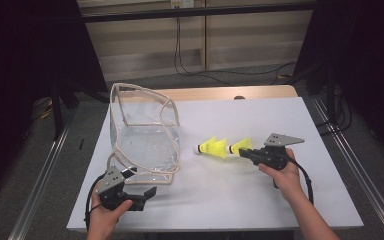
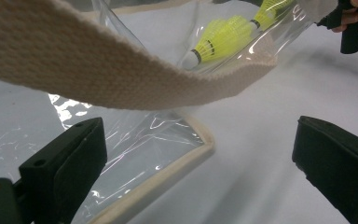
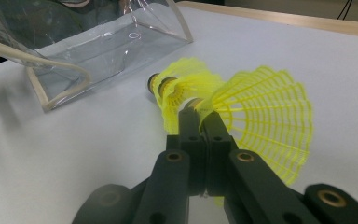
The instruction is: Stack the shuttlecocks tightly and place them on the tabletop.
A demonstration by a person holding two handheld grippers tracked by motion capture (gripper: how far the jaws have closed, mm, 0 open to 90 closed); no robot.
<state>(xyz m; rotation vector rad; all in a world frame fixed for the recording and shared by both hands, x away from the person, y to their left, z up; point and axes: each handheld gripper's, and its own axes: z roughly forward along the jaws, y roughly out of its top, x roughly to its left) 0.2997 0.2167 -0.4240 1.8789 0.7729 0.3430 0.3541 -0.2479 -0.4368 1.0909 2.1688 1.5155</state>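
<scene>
A clear plastic bag [image 1: 145, 135] with beige trim stands open on the white table [image 1: 260, 200]. Two yellow shuttlecocks lie to its right: one [image 1: 214, 147] nearer the bag, the other [image 1: 241, 146] at my right gripper [image 1: 245, 152]. In the right gripper view that gripper [image 3: 198, 116] is shut, pinching the near shuttlecock's mesh skirt [image 3: 261, 116]; the second shuttlecock [image 3: 182, 86] lies just beyond, before the bag [image 3: 98, 51]. My left gripper [image 1: 141, 182] stands open at the bag's front corner. In its view [image 2: 196, 154] the bag's beige strap [image 2: 98, 70] hangs above the jaws, nothing between them.
A wooden strip [image 1: 220, 92] edges the table's far side. Metal rails [image 1: 45, 170] run along both sides of the table, and cables [image 1: 190, 65] trail on the floor behind. Bare white surface lies in front of and behind the shuttlecocks.
</scene>
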